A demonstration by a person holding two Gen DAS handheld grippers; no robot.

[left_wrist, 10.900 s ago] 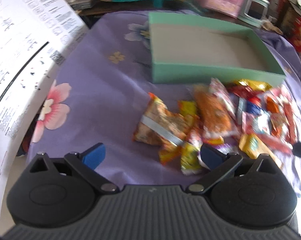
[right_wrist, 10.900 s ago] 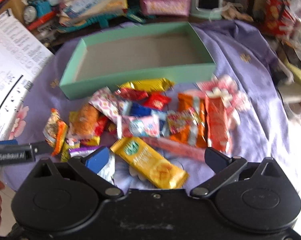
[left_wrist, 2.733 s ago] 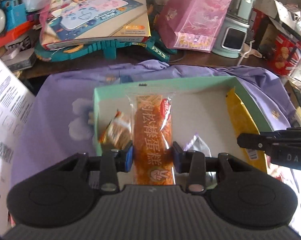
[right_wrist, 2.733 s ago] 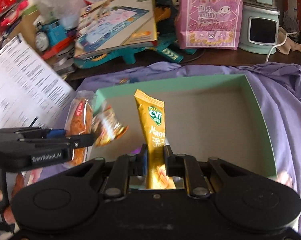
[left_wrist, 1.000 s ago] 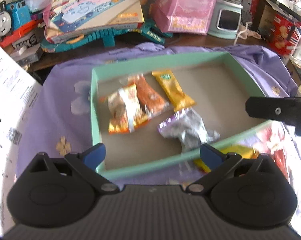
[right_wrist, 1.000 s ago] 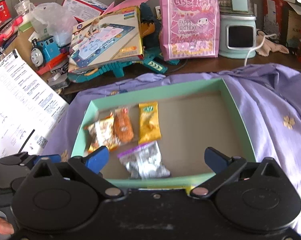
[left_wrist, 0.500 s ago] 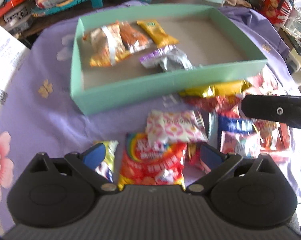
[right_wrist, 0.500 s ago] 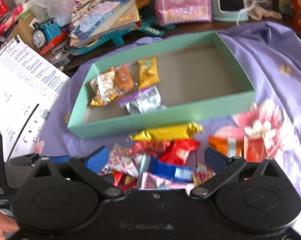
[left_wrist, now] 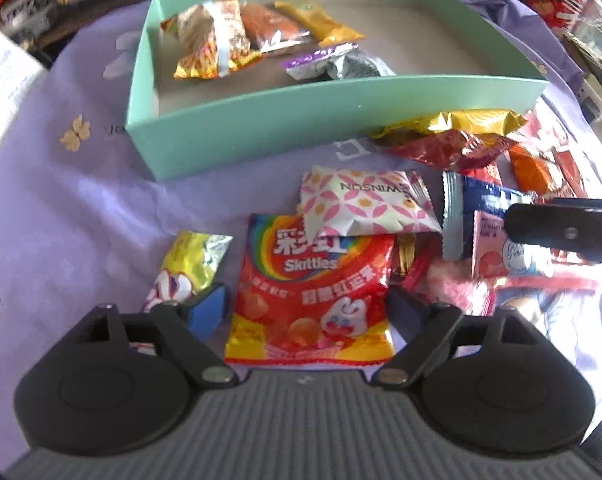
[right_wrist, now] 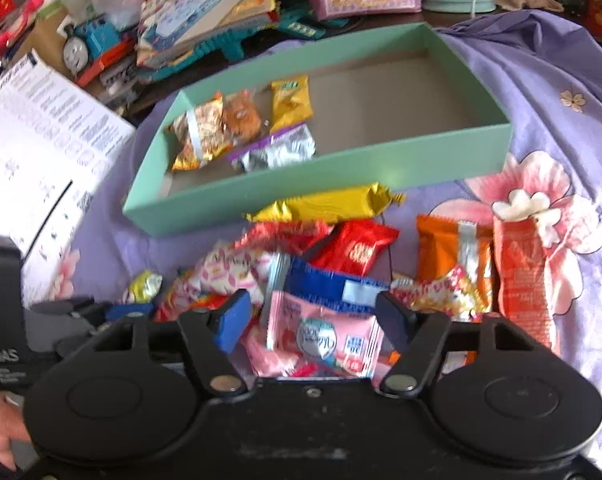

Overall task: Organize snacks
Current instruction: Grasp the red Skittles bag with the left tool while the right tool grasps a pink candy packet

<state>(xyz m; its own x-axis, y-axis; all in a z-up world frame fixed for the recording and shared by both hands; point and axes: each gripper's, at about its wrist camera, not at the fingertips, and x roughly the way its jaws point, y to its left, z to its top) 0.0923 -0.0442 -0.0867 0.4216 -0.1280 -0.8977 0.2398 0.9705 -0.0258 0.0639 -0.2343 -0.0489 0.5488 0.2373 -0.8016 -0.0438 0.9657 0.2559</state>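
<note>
Your left gripper [left_wrist: 307, 308] hangs low with fingers wide, straddling the red Skittles bag [left_wrist: 313, 284] on the purple cloth [left_wrist: 81, 208]. Your right gripper [right_wrist: 315, 320] is also spread wide, either side of a pink packet [right_wrist: 325, 338] in the snack pile. Far side: green box [right_wrist: 321, 184] holding four snacks at its left end: striped packet [right_wrist: 199, 132], orange packet [right_wrist: 243, 118], yellow packet [right_wrist: 291, 100], silver-purple packet [right_wrist: 277, 152]. A pink-white Winson packet [left_wrist: 365, 204] overlaps the Skittles bag's far edge.
</note>
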